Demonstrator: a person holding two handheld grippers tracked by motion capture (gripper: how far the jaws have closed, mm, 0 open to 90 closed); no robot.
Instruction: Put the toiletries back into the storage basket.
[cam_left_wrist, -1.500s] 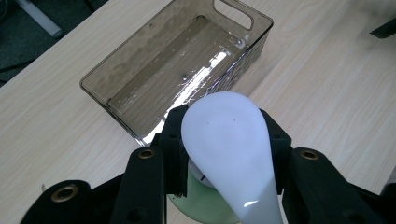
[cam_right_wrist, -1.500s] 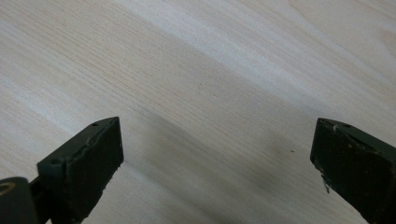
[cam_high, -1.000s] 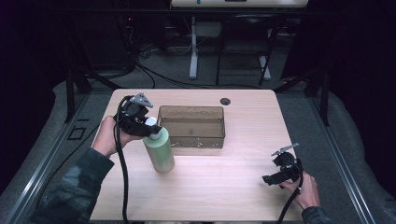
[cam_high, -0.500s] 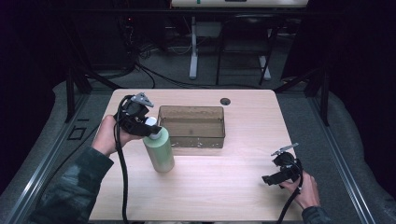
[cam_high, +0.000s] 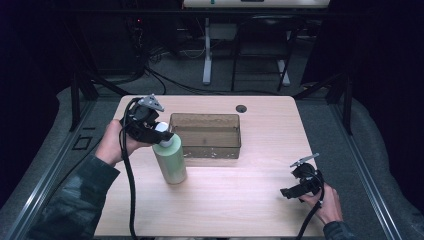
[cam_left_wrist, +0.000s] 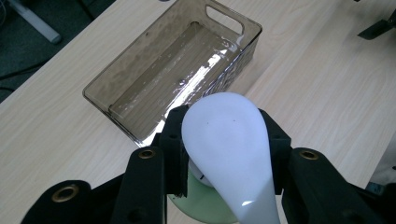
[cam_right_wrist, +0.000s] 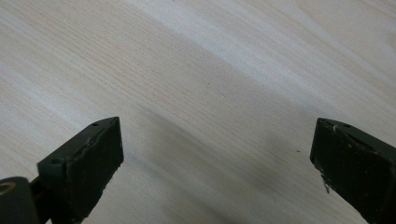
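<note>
Left gripper (cam_high: 161, 134) is clamping the white cap of the pale green plastic bottle (cam_high: 170, 162) beside the smoky transparent bin (cam_high: 206, 148); right gripper (cam_high: 292, 191) is idling with jaws spread. Next: lifting into bin, likely.

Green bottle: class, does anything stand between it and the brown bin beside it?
Nothing visible does. The left gripper is shut on the white cap of the green bottle, which stands just left of the brown bin, with bare table around.

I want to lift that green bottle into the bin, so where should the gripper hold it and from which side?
Grip the white cap, across its narrow sides, coming from the side away from the bin. The bottle stands upright, so the cap is its easiest waist. The left gripper already clamps it there.
</note>
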